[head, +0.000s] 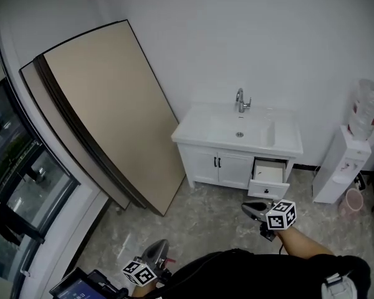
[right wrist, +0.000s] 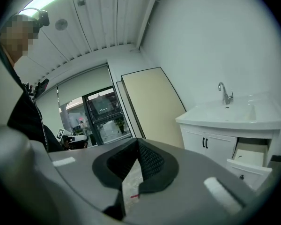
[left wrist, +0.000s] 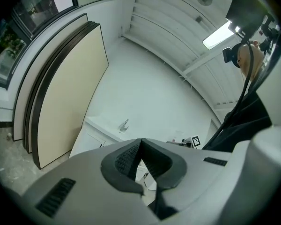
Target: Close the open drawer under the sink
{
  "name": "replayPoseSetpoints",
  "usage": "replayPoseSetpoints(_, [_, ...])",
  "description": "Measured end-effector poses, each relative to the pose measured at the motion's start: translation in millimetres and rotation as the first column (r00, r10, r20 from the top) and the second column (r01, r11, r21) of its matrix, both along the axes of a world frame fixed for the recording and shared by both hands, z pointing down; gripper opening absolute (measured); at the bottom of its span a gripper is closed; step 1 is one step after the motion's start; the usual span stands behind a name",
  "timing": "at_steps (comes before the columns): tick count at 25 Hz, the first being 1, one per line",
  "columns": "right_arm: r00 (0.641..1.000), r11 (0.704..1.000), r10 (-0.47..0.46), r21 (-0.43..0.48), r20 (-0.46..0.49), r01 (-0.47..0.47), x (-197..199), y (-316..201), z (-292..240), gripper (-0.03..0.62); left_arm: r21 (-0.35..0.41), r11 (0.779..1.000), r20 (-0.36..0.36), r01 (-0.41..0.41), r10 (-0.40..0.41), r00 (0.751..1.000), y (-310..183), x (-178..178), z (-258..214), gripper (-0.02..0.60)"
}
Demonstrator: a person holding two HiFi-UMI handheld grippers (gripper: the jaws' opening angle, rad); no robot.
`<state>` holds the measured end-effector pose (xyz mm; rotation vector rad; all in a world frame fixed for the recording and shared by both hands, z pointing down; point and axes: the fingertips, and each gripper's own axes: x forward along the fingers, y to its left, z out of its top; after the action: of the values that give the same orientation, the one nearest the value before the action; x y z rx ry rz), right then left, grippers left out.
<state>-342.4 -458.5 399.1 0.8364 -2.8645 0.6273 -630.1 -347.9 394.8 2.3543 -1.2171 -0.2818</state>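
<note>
Several beige, round-cornered panels point(head: 106, 111) leaning on a plain white wall, over a marbled grey floor point(head: 206, 226). Beside them, a white vanity point(head: 215, 166) with a glossy sink point(head: 240, 129) and chrome faucet point(head: 240, 100); open drawer point(head: 268, 178) pulled out at its lower right (boxy, white-fronted). Right gripper point(head: 249, 208) held out towards the drawer, apart from it, jaws pressed together on nothing. Left gripper point(head: 158, 248) nearer the body, ribbed dark pads point(left wrist: 126, 158) likewise meeting at the tips, empty.
</note>
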Motion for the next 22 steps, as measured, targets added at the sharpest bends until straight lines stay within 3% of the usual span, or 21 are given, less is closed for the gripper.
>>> replayPoseSetpoints(4, [0.999, 0.999, 0.040, 0.020, 0.003, -0.040, -53.1, -25.4, -13.2, 0.002, 0.025, 0.999, -0.004, -0.046, 0.046, 0.999, -36.6, -57.3, -10.9, 0.000])
replayPoseSetpoints(11, [0.996, 0.996, 0.086, 0.014, 0.001, -0.086, -125.4, -61.7, -14.0, 0.002, 0.004, 0.997, -0.005, -0.075, 0.075, 0.997, -81.5, -137.4, -6.0, 0.000])
replayPoseSetpoints(16, [0.995, 0.996, 0.094, -0.005, -0.013, -0.095, -152.3, -80.5, -7.9, 0.002, -0.014, 0.996, -0.018, -0.084, 0.084, 0.996, -109.8, -164.4, -0.2, 0.001])
replayPoseSetpoints(22, [0.994, 0.993, 0.112, -0.032, -0.020, -0.113, -153.6, -126.2, 3.2, 0.002, -0.040, 0.995, -0.031, -0.089, 0.087, 0.996, -153.8, -169.8, 6.9, 0.000])
